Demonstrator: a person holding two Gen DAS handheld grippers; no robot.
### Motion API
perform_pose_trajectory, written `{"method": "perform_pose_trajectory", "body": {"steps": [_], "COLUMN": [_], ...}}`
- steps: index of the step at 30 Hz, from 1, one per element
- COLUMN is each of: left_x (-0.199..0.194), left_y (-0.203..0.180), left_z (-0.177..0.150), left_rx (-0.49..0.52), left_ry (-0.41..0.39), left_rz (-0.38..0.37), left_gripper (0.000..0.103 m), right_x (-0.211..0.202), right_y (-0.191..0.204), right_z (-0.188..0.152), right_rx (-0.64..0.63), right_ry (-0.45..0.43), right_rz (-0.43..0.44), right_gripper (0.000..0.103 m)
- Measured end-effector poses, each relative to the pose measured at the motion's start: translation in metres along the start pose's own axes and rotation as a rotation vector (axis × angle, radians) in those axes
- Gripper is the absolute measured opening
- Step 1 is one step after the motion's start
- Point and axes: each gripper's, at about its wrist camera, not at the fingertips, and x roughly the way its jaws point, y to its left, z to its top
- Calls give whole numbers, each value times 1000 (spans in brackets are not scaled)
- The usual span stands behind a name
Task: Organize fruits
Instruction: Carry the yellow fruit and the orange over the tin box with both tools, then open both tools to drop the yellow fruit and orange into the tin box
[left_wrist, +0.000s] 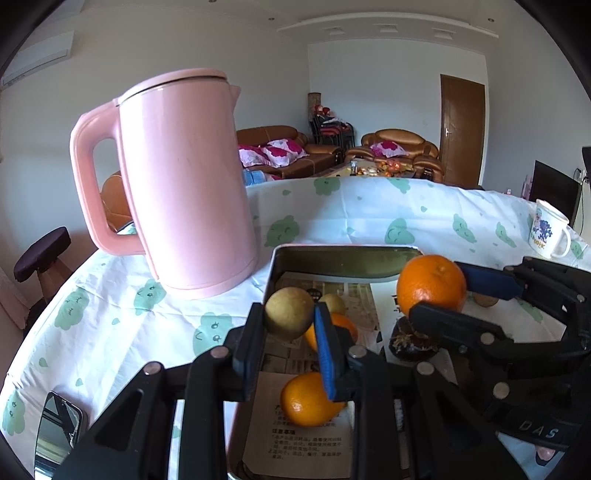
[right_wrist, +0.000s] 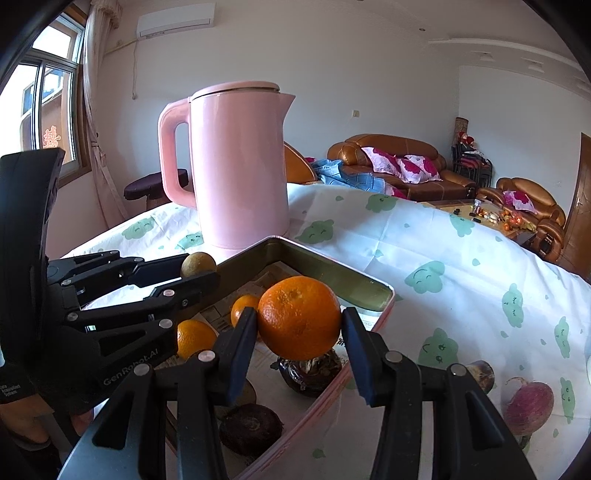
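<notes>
Fruit fills both claws: in the left wrist view the left claw (left_wrist: 291, 325) is clenched on a small greenish-brown fruit (left_wrist: 289, 313) above the metal tray (left_wrist: 343, 254), where two small oranges (left_wrist: 308, 398) lie on paper. In the right wrist view the right claw (right_wrist: 299, 328) grips a large orange (right_wrist: 299, 317) over the same tray, beside the pink kettle (right_wrist: 240, 166) on the tabletop (right_wrist: 461, 266).
</notes>
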Motion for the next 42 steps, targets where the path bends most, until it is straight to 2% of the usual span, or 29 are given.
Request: {"method": "perform_pose_trajectory", "body": {"steps": [17,27,28,30,32,34,37,42], "left_x": [11,10,8,4,-3,-9,-16,-25], "left_y": [-5,-3,-2,2,6,6,-1,-29], "left_z": [-2,-2,-2,-1,1,4,9,19], "left_rx": [23,11,4,-10,-28,-35,-28,3], "left_ry": [36,37,34,25,6,-13,-24,-46], "left_rz": [-7,14,25,47,47,47,20,-47], "left_gripper": [28,31,36,50,68,73,74,84], "right_x": [11,14,13,10,6,1,-10,-37], "right_y": [6,9,8,5,0,-5,-12,-42], "right_z": [-5,-7,-7,-7,-6,-5,-4,-7], "right_rx": [-19,-34,-35,-27,-5,14,24,42], "right_ry": [48,65,63,49,36,23,3,-27], "right_rz": [8,17,20,5,6,8,-20,-111], "right_gripper": [49,51,53,62,63,63,64,65]}}
